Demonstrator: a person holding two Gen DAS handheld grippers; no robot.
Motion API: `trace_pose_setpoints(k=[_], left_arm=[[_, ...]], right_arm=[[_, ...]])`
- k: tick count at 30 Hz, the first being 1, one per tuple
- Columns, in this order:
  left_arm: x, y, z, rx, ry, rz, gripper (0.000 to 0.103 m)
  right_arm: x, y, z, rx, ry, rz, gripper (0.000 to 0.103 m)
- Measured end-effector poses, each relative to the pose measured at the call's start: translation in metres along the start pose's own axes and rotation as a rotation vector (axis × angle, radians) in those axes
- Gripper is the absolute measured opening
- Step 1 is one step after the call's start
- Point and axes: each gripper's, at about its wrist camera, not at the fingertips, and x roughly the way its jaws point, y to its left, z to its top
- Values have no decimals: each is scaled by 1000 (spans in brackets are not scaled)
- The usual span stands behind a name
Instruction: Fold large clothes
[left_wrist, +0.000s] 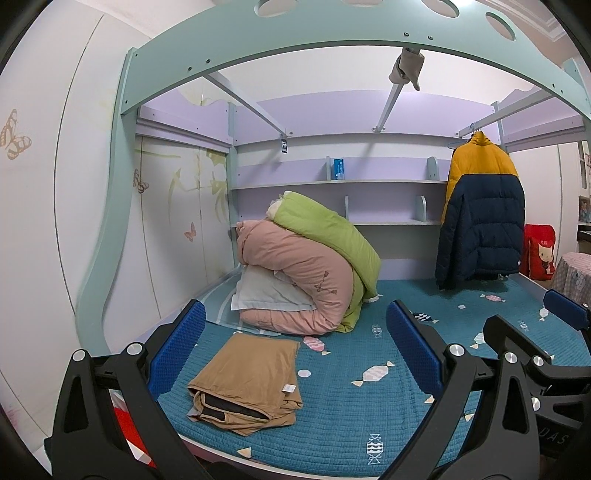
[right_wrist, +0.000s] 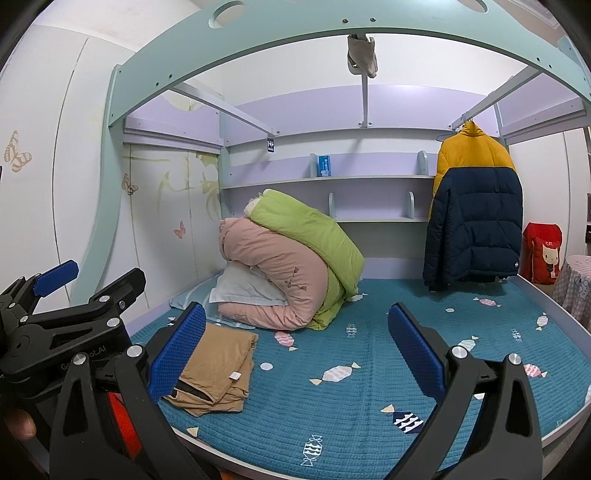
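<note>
A tan garment (left_wrist: 251, 380) lies folded on the teal bed cover (left_wrist: 351, 417) near the front left; it also shows in the right wrist view (right_wrist: 216, 373). A yellow and navy puffer jacket (left_wrist: 480, 214) hangs from a rail at the back right, also in the right wrist view (right_wrist: 472, 210). My left gripper (left_wrist: 295, 343) is open and empty above the folded garment. My right gripper (right_wrist: 295, 347) is open and empty over the bed cover (right_wrist: 351, 406), to the right of the left one.
A rolled pink and green quilt (left_wrist: 314, 273) with a pale pillow sits at the back of the bed. Lilac shelves (left_wrist: 340, 182) line the back wall. A bunk frame (left_wrist: 332, 40) arches overhead. A red bag (left_wrist: 539, 251) stands at the right.
</note>
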Motion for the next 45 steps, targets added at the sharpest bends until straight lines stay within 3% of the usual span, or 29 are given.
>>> trace_pose_setpoints(k=[45], left_arm=[[3, 3, -1, 2, 0, -1, 98]], right_arm=[[4, -3, 3, 0, 0, -13, 96]])
